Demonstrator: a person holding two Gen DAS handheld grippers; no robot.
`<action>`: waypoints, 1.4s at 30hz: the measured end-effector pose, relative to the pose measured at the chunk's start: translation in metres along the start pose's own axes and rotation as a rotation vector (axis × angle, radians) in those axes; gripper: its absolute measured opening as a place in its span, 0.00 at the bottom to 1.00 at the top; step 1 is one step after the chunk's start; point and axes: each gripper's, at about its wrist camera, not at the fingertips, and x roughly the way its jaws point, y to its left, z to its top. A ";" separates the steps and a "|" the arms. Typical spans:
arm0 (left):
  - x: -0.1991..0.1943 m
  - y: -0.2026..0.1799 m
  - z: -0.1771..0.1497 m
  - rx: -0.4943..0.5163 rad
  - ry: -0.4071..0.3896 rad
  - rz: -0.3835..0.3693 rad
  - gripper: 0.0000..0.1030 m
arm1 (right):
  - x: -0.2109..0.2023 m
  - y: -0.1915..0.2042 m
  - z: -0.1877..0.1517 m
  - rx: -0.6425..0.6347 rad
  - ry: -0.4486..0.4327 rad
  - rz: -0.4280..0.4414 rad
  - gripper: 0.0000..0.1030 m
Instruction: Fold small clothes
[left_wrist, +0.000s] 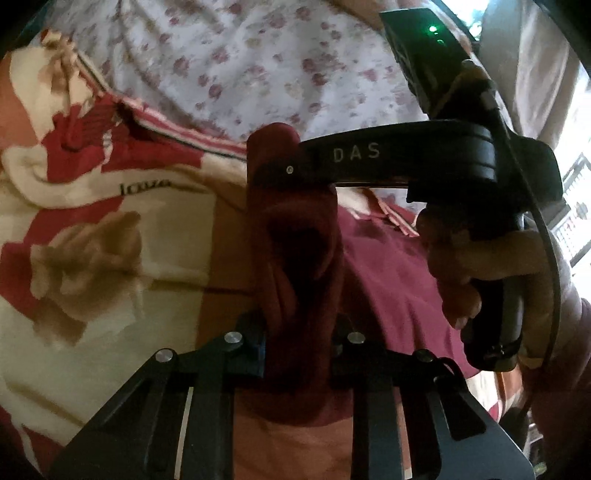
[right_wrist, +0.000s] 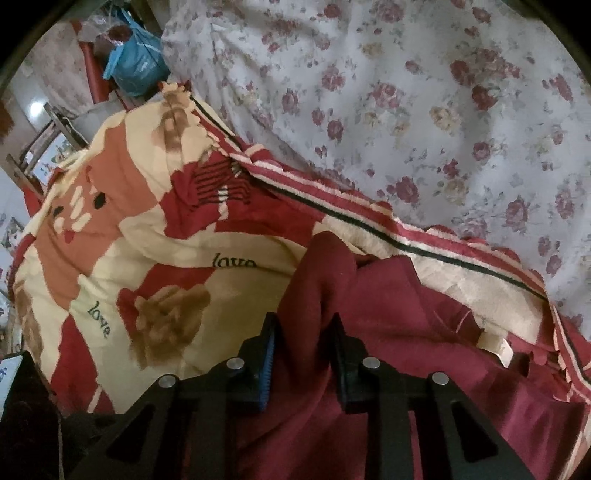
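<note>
A dark maroon garment (right_wrist: 424, 350) lies on a patterned red-and-cream blanket (right_wrist: 155, 236). My left gripper (left_wrist: 301, 332) is shut on a bunched-up fold of the maroon garment (left_wrist: 295, 243) and holds it raised. My right gripper (right_wrist: 304, 332) is shut on another fold of the same garment. In the left wrist view the right gripper's black body (left_wrist: 424, 155), marked "DAS", crosses just beyond my left fingers, with the person's hand (left_wrist: 480, 254) on its handle; its jaws are hidden behind the cloth there.
A white sheet with red flowers (right_wrist: 424, 92) covers the bed beyond the blanket. A blue bag (right_wrist: 135, 62) and a wooden chair (right_wrist: 40, 147) stand at the far left off the bed. A bright window (left_wrist: 576, 158) is at the right.
</note>
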 end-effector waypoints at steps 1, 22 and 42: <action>-0.002 -0.004 0.000 -0.001 -0.003 -0.011 0.19 | -0.007 -0.002 0.000 0.006 -0.010 0.008 0.23; 0.002 -0.174 0.017 0.278 0.013 -0.068 0.18 | -0.161 -0.098 -0.052 0.127 -0.204 -0.028 0.21; 0.117 -0.276 -0.041 0.439 0.202 -0.001 0.21 | -0.141 -0.245 -0.171 0.406 -0.126 -0.093 0.18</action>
